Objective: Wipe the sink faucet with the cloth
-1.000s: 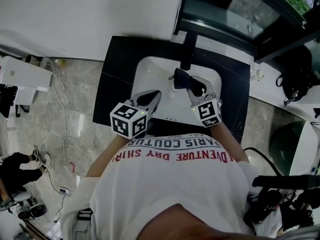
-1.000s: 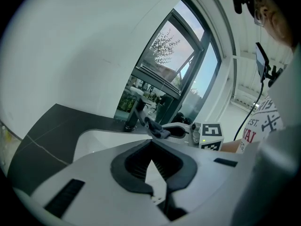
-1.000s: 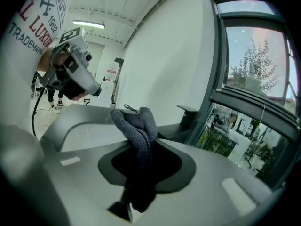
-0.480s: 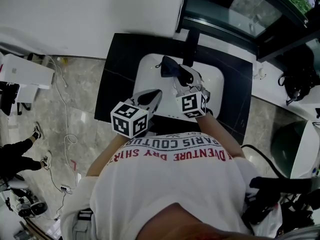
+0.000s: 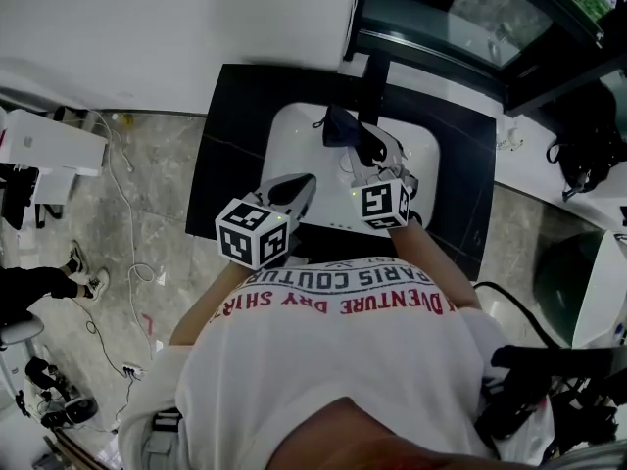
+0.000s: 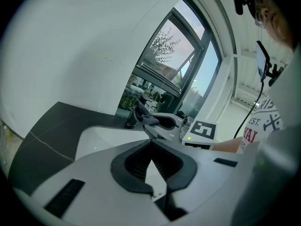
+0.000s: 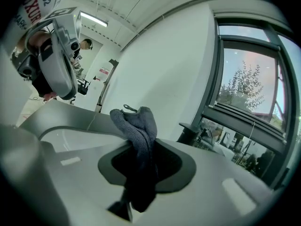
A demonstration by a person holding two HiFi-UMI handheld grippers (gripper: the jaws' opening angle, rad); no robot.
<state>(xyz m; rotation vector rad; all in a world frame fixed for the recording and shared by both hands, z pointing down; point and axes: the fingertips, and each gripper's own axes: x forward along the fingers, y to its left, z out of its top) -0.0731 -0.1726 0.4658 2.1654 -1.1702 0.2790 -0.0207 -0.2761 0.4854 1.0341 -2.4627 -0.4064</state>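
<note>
Now in hand: the approach to the wipe, as I read it. The cloth is gripped and brought up to the faucet, but no view shows rubbing contact.
Right gripper [image 5: 364, 155]: clenched on the cloth [image 7: 138, 126], a dark grey knit wad pinched between the jaws and standing up past their tips.
Cloth: over the back of the sink [image 5: 286, 133], just left of the faucet [image 5: 373, 84]. The head view cannot settle whether the two touch. The right gripper view has a dark post, likely the faucet, off to the cloth's right with a gap between.
Left gripper [image 6: 151, 147]: jaws closed together with nothing between them. It is held over the sink's near-left rim, well apart from the faucet.
Faucet: dark and upright, at the back edge of the sink, which is set into a black counter [image 5: 230, 116].
Progress: early, by my judgement, since the cloth's free end is beside the faucet and not wrapped on it.
Next move: shift the right gripper toward the faucet so the bunched end presses on the metal, then stroke along its length.
Needs: a firm pinch throughout, and the cloth leading so that fabric, not the jaw tips, meets the faucet.
Left gripper's part: none called for, and it can stay clear.
</note>
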